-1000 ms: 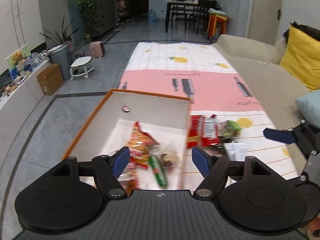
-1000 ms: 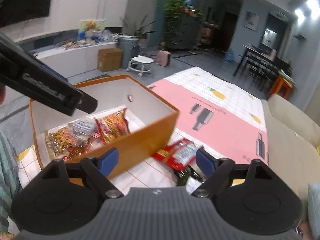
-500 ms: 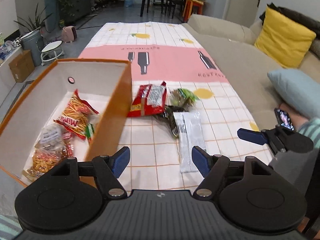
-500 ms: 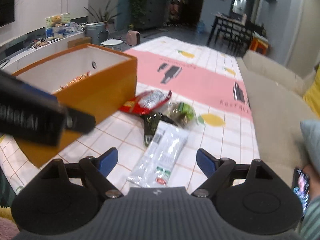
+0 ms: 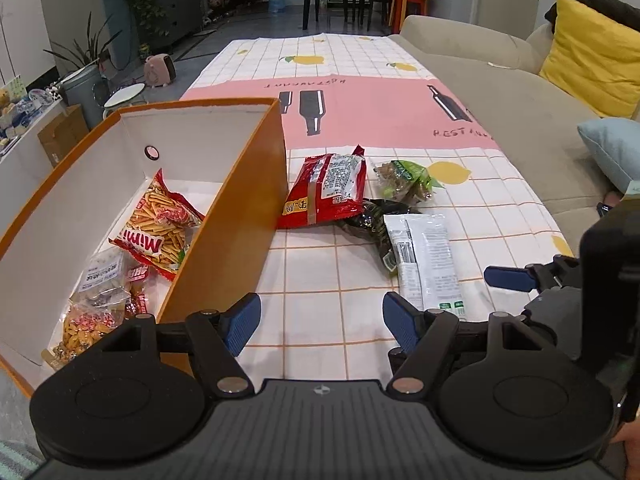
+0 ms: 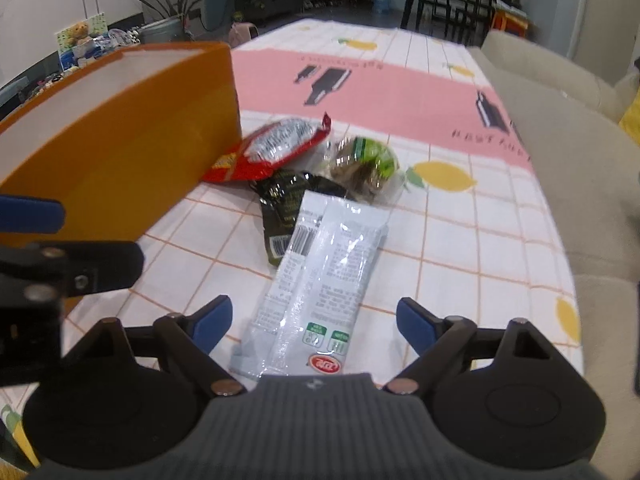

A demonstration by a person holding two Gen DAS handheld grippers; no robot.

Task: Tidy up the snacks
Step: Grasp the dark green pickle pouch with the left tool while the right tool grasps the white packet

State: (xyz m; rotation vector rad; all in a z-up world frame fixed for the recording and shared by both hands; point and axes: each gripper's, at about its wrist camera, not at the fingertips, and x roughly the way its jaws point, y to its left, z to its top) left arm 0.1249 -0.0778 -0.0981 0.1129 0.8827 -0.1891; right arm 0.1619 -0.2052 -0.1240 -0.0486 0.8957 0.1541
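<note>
Right wrist: right tongs [image 6: 314, 322] just widened, straddling glossy flat white packet [image 6: 320, 280]; left tongs [image 5: 320, 326] spread.

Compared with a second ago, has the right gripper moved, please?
Yes. The right gripper has come down from beside the orange box toward the white packet.

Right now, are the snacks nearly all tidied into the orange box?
About halfway. Done: several packets, like the Mimi bag, lie inside the orange box. In hand: nothing; the open right gripper is over the white packet. Left: that one, the red packet, the green and the dark packet.
</note>
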